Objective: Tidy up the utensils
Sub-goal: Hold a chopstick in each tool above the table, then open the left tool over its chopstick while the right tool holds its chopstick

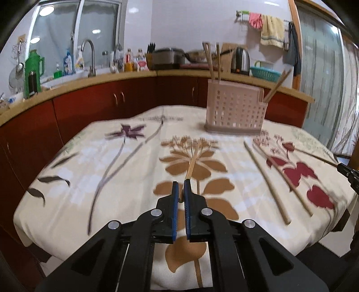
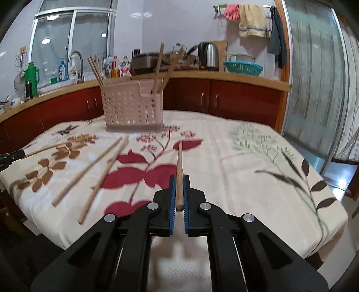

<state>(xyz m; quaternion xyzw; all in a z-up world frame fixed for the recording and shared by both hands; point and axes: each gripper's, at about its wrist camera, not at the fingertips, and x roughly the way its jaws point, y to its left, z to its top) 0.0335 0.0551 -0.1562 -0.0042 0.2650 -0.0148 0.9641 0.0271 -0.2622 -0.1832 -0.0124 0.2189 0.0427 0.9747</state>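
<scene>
Both hand-held grippers, left (image 1: 181, 186) and right (image 2: 178, 183), are clamped near the thick end of a chopstick (image 1: 193, 162) (image 2: 179, 166), which I judge light, stiff and prone to pivot, each angled down above the tabletop (image 2: 246, 157) toward the holder (image 2: 132, 105).

Kitchen's pretty lived-in: a floral tablecloth (image 1: 125, 170) over the tabletop, a green thermos (image 1: 33, 71) by the sink faucet (image 1: 89, 56), a steel electric kettle (image 2: 208, 56) beside a teal basket (image 2: 243, 67), and pink rubber gloves (image 2: 231, 12) plus a yellow towel (image 2: 252, 21) hanging on the wall rail.
</scene>
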